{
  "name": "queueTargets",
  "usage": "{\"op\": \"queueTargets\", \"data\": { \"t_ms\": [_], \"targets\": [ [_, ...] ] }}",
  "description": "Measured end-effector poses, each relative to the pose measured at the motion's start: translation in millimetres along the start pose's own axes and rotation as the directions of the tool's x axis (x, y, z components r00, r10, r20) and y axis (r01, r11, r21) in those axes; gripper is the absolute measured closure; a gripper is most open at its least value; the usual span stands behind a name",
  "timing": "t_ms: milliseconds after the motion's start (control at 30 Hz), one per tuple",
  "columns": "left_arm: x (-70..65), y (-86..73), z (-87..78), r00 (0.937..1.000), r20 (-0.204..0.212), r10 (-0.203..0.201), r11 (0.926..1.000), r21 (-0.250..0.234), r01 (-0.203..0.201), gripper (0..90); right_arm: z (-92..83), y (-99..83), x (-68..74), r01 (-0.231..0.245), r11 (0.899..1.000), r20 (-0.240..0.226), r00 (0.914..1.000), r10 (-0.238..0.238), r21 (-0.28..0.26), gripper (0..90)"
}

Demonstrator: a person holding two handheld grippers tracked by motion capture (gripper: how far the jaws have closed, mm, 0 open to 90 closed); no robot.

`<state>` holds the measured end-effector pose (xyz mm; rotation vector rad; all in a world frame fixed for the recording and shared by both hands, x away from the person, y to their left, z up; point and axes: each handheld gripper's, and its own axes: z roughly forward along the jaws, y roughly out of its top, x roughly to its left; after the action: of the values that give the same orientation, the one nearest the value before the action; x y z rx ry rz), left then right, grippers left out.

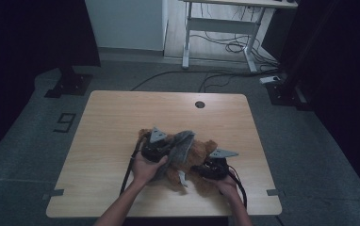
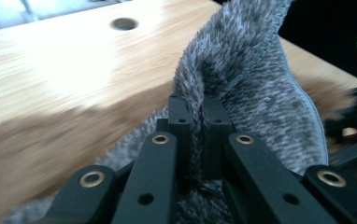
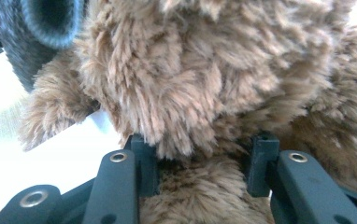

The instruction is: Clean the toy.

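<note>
teddy bear [image 3: 204,84], brown and shaggy, lies on the wooden table [image 1: 112,117] with a grey fuzzy cloth [image 2: 256,79] draped over it. left gripper [image 2: 196,105] has its jaws pinched tight on a fold of the cloth, which rises straight up between and beyond them. right gripper [image 3: 204,163] has its jaws partway closed, pressing on a thick tuft of the bear's fur that bulges out between and above them.

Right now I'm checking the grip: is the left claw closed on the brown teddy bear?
No, the left claw pinches a fold of the grey fuzzy cloth, not brown fur.
</note>
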<state>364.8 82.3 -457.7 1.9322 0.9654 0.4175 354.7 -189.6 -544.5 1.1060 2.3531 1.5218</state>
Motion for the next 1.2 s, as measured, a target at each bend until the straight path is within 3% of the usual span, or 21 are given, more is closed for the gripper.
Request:
{"op": "queueTargets", "data": {
  "t_ms": [100,333,500,667,800,933,1033,1133,1200],
  "targets": [
    [17.6,-7.8,-14.1,0.9995,-0.014,-0.028,0.9995,-0.015,0.028,84.6,-0.1,-0.4,-0.9,-0.006,1.000,-0.003,1.0000,0.006,-0.004,58.0],
    [42.1,-17.8,-40.9,0.9960,-0.059,-0.067,0.9966,-0.051,0.064,84.5,-0.3,-0.7,-1.2,-0.013,1.000,-0.005,0.9999,0.013,-0.006,58.3],
    [58.8,-29.9,-48.4,0.9901,-0.086,-0.111,0.9930,-0.050,0.107,84.5,-0.3,-0.6,-0.2,-0.008,1.000,-0.004,1.0000,0.008,-0.004,58.4],
    [62.1,-35.7,-50.6,0.9859,-0.140,-0.092,0.9955,-0.036,0.088,84.8,0.3,-0.5,-0.2,-0.005,1.000,-0.005,1.0000,0.005,-0.004,58.4],
    [73.3,-45.3,-51.3,0.9797,-0.166,-0.112,0.9937,-0.013,0.112,84.9,0.3,-0.2,1.1,0.006,1.000,0.007,1.0000,-0.006,0.001,58.5],
    [86.6,-64.7,-46.3,0.9759,-0.142,-0.166,0.9852,0.020,0.170,84.9,0.6,-0.4,-0.1,0.001,1.000,0.009,1.0000,-0.001,0.001,58.6],
    [89.1,-75.6,-38.8,0.9760,-0.127,-0.176,0.9819,0.047,0.184,84.9,0.9,-0.3,-0.2,0.002,1.000,0.014,0.9999,-0.002,0.002,58.7],
    [92.0,-74.5,-40.8,0.9736,-0.111,-0.199,0.9777,0.044,0.205,84.9,0.9,-0.4,-0.2,0.001,1.000,0.016,0.9999,-0.001,0.002,58.7],
    [91.4,-65.5,-48.6,0.9759,-0.103,-0.192,0.9808,0.014,0.195,85.0,0.9,-0.7,-0.4,-0.004,1.000,0.017,0.9998,0.004,0.003,58.7]
  ]
}}
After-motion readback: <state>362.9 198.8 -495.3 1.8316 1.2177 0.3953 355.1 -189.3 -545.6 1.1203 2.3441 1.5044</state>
